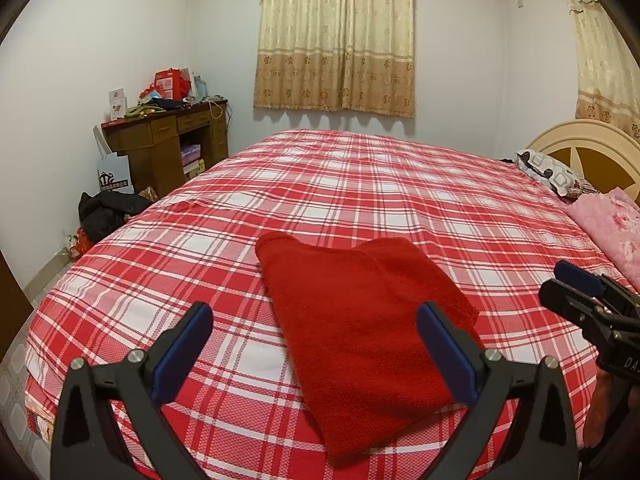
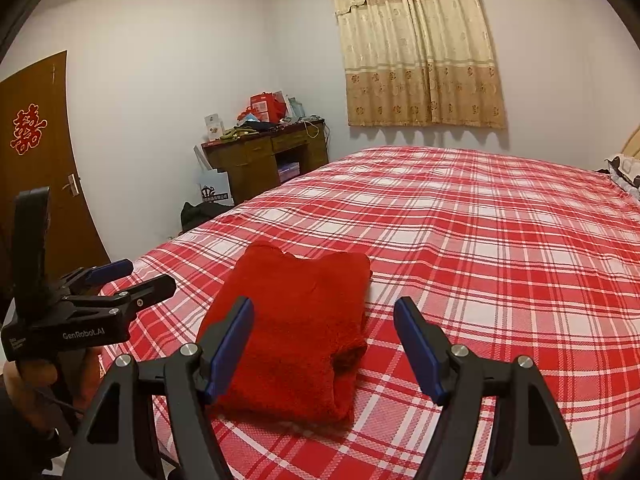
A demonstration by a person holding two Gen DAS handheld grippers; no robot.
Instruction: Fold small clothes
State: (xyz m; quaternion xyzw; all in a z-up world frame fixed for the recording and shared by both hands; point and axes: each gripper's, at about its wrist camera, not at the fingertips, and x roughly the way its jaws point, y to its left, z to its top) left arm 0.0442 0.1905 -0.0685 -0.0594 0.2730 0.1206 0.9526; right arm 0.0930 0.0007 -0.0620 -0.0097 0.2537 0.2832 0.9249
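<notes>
1. Left gripper (image 2: 132, 276), as your right wrist camera sees it: "GenRobot.AI" in pale letters on the side of its black body; smaller print at the rear end, too small to read.
2. Right gripper (image 1: 560, 280), as your left wrist camera sees it: "DA" on its body, cut off at the frame edge.
3. Door (image 2: 44, 184): red double-happiness sign "囍" (image 2: 28, 131).
4. Bag (image 2: 216, 190) beside the desk (image 2: 256, 160): dark logo with a line of Chinese characters, illegible.
</notes>
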